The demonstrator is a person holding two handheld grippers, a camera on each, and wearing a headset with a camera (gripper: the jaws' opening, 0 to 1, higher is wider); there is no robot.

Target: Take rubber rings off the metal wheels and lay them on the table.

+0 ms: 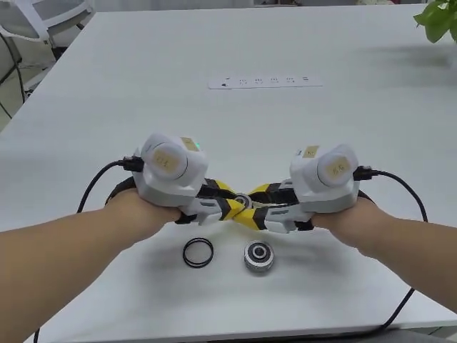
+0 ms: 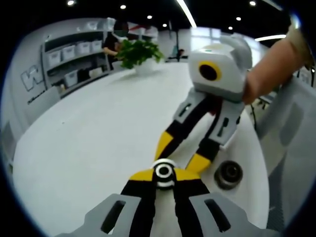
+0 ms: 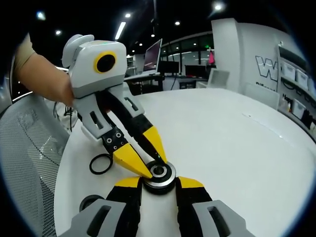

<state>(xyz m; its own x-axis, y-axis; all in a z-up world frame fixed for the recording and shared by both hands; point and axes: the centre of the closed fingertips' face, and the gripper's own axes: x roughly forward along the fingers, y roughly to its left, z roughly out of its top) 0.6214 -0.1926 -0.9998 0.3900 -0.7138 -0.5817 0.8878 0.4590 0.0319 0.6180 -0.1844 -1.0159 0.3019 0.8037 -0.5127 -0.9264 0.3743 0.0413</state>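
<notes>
**One ring on the table, another wheel in the jaws**

Nearest the person, a loose rubber ring [image 1: 198, 252] lies flat on the table [image 1: 107, 107]. A loose wheel [image 1: 258, 256] sits just beside it at its 3 o'clock.

Beyond them, at 12 o'clock, both grippers meet tip to tip on a held wheel [image 1: 243, 202], raised off the table. The right gripper [image 2: 181, 153] pinches it across its sides. The left gripper [image 3: 150, 165] has its jaws drawn nearly together, tips biting the wheel's edge; whether they have caught rubber, I cannot tell.

This looks like the peeling step. Next, the left should pull away while the right holds firm.

Farthest, at 12 o'clock, lies a power strip [image 1: 265, 82].
</notes>
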